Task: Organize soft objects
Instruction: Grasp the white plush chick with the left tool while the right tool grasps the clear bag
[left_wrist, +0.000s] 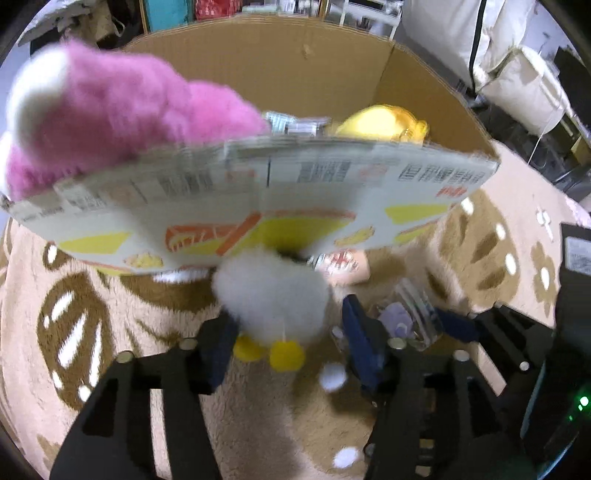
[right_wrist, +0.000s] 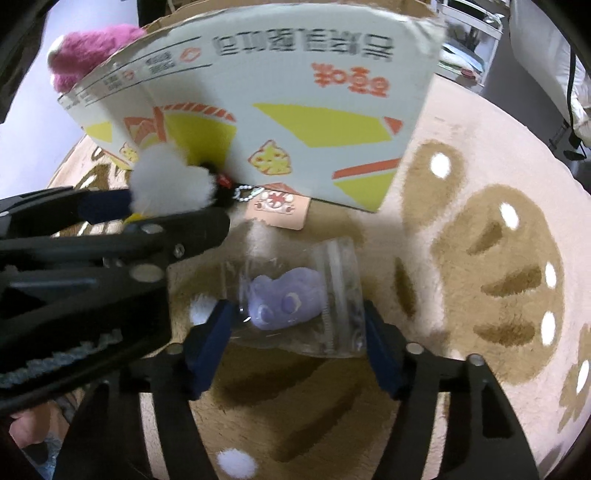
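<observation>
A white fluffy toy with yellow feet (left_wrist: 273, 295) sits between the fingers of my left gripper (left_wrist: 288, 332), just in front of the cardboard box (left_wrist: 280, 192); the jaws look wide and I cannot tell if they grip it. It also shows in the right wrist view (right_wrist: 170, 184). My right gripper (right_wrist: 295, 325) is open around a purple plush in a clear bag (right_wrist: 288, 299) on the carpet. A pink plush (left_wrist: 122, 122) hangs over the box's left rim. A yellow plush (left_wrist: 380, 125) lies inside the box.
The box is open-topped and stands on a beige carpet with brown patterns (right_wrist: 498, 240). A small pink card (right_wrist: 280, 210) lies by the box's base. White bags and furniture stand behind on the right (left_wrist: 517, 81).
</observation>
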